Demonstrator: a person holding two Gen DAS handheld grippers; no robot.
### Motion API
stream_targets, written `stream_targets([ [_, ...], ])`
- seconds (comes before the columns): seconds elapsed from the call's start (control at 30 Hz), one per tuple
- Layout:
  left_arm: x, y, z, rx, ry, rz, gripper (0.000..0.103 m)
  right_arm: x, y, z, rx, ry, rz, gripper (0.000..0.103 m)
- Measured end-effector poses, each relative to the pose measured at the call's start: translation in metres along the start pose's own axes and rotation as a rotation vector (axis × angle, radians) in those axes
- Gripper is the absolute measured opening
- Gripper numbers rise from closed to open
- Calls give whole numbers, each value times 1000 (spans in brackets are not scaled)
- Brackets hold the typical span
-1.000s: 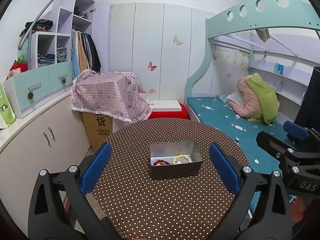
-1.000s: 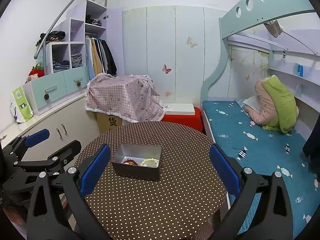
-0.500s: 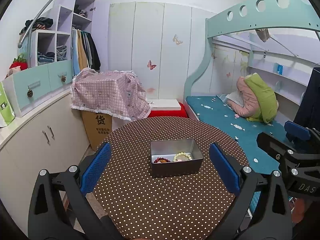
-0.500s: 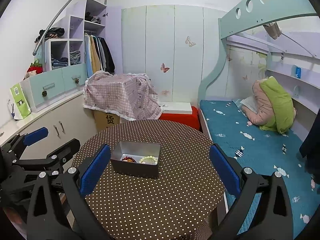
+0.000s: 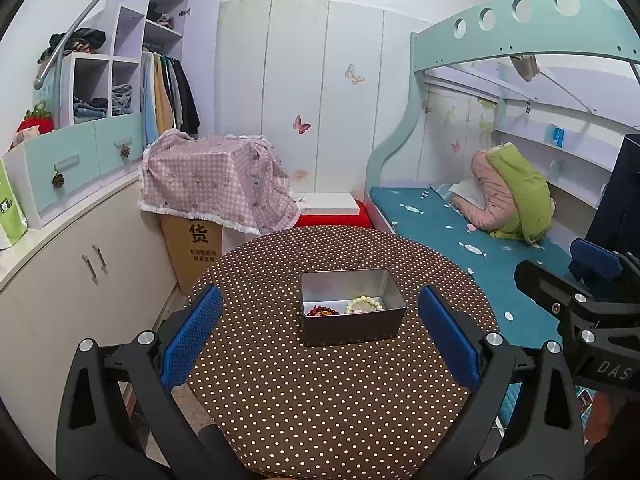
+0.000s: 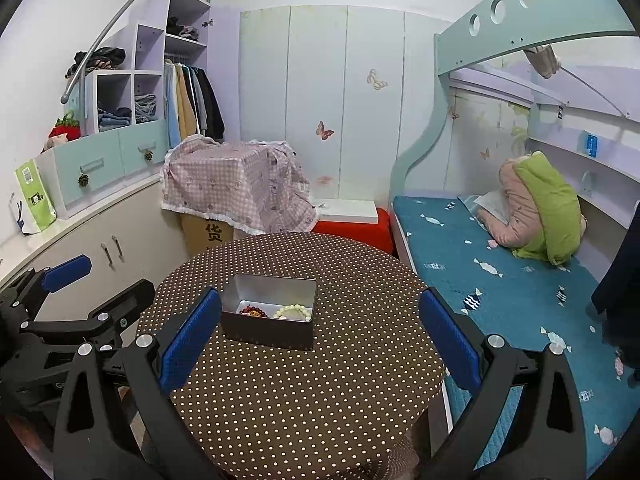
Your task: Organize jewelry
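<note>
Bracelets lie in the metal tin (image 5: 352, 308) near the middle of the round dotted table (image 5: 320, 400): a pale bead bracelet (image 5: 365, 304) beside a dark red bead bracelet (image 5: 322, 312). Both look light, limp and prone to roll; pinching across one side of a loop seems safest. Left gripper (image 5: 320, 336) and right gripper (image 6: 318, 334) hang spread wide, holding nothing, well short of the tin

Both grippers, left gripper (image 5: 320, 334) and right gripper (image 6: 320, 334): black skeletal frames, silver screws, blue textured pads (image 5: 192, 336), white "DAS" marking.
</note>
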State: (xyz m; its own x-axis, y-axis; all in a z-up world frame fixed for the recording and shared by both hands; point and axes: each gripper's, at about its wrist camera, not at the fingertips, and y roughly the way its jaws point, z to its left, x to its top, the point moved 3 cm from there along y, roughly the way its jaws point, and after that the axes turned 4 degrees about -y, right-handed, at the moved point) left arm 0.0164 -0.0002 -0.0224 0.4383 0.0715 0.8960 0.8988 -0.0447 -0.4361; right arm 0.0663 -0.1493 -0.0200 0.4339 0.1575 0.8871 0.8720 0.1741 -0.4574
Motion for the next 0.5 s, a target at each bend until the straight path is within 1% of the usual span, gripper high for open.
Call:
stream_targets([
  [0.5, 0, -3, 5, -15, 6, 0, 98, -1, -4, 4, -20, 6, -1, 95],
])
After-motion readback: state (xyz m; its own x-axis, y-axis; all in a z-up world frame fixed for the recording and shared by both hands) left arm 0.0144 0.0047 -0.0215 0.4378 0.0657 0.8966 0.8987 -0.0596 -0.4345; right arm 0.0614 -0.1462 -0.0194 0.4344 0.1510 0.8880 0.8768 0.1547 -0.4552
